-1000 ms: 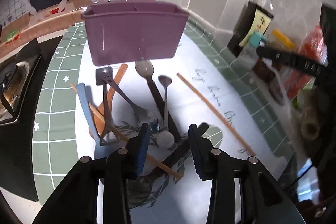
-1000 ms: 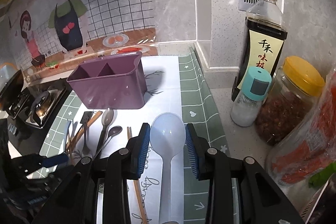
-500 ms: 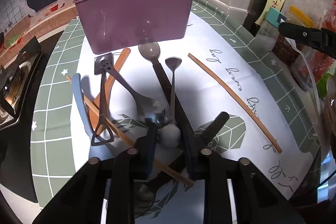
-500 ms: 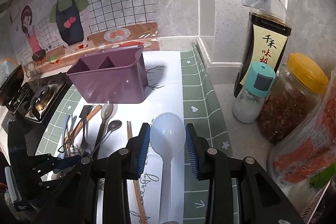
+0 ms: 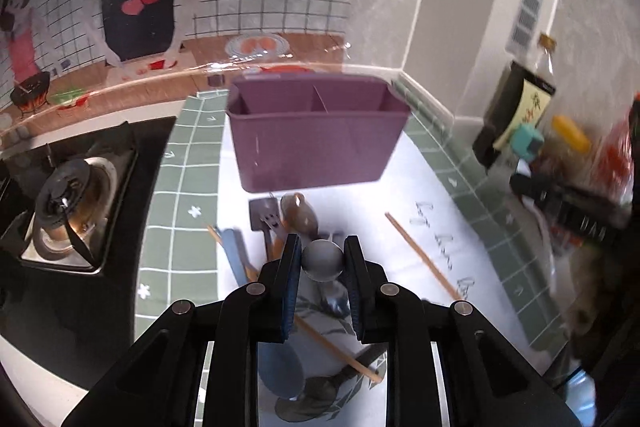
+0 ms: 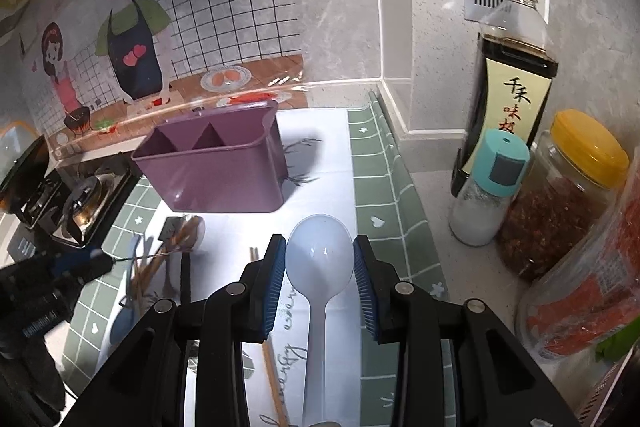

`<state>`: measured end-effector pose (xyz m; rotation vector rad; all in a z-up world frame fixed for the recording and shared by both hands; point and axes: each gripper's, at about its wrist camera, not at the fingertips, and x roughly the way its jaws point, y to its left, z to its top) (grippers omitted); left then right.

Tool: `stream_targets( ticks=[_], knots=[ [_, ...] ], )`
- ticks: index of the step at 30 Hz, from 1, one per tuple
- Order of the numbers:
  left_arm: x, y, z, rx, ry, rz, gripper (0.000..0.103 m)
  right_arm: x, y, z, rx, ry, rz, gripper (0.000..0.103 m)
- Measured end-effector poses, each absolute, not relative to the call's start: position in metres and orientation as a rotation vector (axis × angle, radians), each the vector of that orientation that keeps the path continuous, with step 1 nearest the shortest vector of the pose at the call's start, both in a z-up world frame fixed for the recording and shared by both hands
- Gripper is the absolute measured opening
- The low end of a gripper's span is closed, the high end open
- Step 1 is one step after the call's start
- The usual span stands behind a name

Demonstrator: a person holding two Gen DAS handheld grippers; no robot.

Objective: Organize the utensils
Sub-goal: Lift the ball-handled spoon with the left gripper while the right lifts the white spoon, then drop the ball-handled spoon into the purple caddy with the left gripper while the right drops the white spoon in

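A purple two-compartment utensil holder (image 5: 316,135) stands upright on the white mat; it also shows in the right wrist view (image 6: 216,163). My left gripper (image 5: 322,263) is shut on a small metal spoon (image 5: 322,259), lifted above the pile of utensils (image 5: 276,227): a black spatula, a blue spatula, spoons, chopsticks. A single chopstick (image 5: 420,255) lies to the right. My right gripper (image 6: 320,263) is shut on a white plastic spoon (image 6: 318,259), held level in front of the holder. The left gripper (image 6: 76,263) shows at the left in the right wrist view.
A gas stove (image 5: 68,203) sits left of the green checked mat. At the right stand a soy sauce bottle (image 6: 508,75), a white shaker with teal cap (image 6: 488,187), a yellow-lidded jar (image 6: 568,195) and a red packet (image 6: 592,299). The wall corner lies behind.
My left gripper has closed on the small metal spoon and lifted it off the pile, tilting up toward the holder. The right gripper has barely moved, still holding the white spoon.
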<state>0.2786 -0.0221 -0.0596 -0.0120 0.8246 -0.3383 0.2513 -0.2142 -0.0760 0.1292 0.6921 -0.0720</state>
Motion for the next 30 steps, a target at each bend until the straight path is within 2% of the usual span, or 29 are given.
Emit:
stream_targets(
  ticks=[18,21,26,28,30],
  knots=[
    [0.286,0.001,0.006,-0.105,0.753,-0.331,0.022,0.266,-0.204,-0.058,0.156,0.637,-0.006,0.032],
    [0.292,0.007,0.046,-0.092,0.670,-0.313,0.022,0.272,-0.201,-0.026,0.187,0.562,0.040,0.032],
    [0.315,0.022,0.118,-0.123,0.539,-0.329,0.022,0.283,-0.189,0.072,0.187,0.297,0.162,0.032],
    [0.326,0.025,0.135,-0.137,0.507,-0.341,0.022,0.296,-0.186,0.094,0.184,0.230,0.179,0.032],
    [0.339,0.026,0.147,-0.141,0.482,-0.352,0.022,0.314,-0.186,0.099,0.203,0.239,0.196,0.032]
  ],
)
